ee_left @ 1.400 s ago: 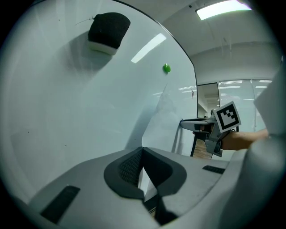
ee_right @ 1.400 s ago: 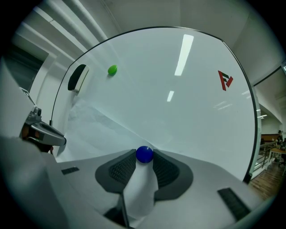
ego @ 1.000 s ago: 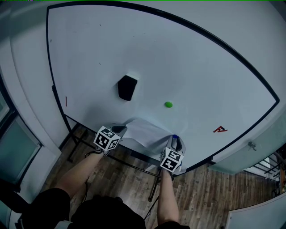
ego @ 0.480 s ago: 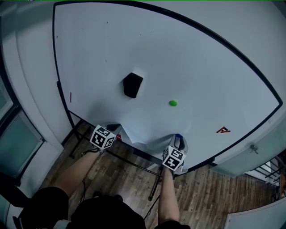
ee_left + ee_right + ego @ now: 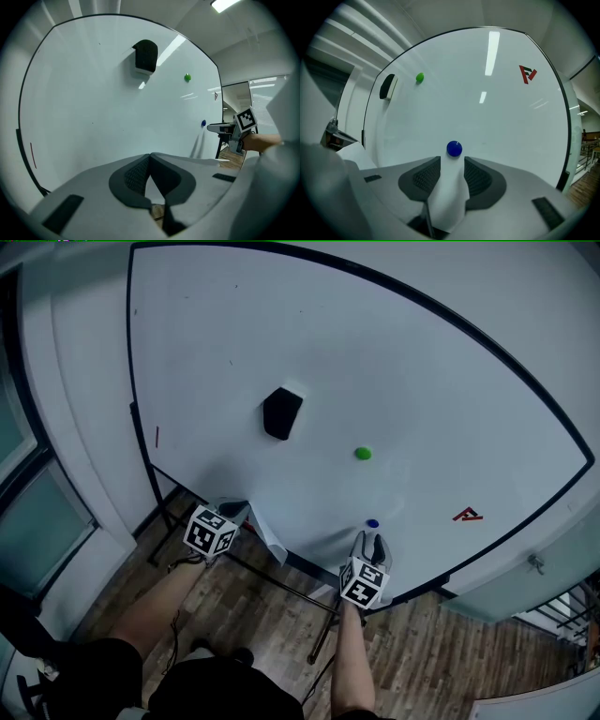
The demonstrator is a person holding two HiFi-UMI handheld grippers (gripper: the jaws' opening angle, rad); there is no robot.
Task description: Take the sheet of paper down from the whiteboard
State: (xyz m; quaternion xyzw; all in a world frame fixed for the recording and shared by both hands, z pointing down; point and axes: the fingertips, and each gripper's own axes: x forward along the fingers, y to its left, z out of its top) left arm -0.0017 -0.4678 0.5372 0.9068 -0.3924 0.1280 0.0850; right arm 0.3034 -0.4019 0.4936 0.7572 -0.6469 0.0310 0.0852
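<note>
Left hand-held gripper (image 5: 150, 156) pinches mostly-hidden paper (image 5: 445, 197); right hand-held gripper's (image 5: 452, 165) just-opened jaws straddle it.

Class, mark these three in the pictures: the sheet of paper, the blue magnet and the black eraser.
sheet of paper (image 5: 446, 192): right gripper view, strip just below the magnet.
blue magnet (image 5: 454, 148): right gripper view, its centre.
black eraser (image 5: 281, 413): head view, middle of its face.

whiteboard (image 5: 450, 362): eraser (image 5: 281, 413) left of upper magnet (image 5: 363, 454) | lower magnet (image 5: 372, 523) beneath | paper (image 5: 270, 540) below eraser
</note>
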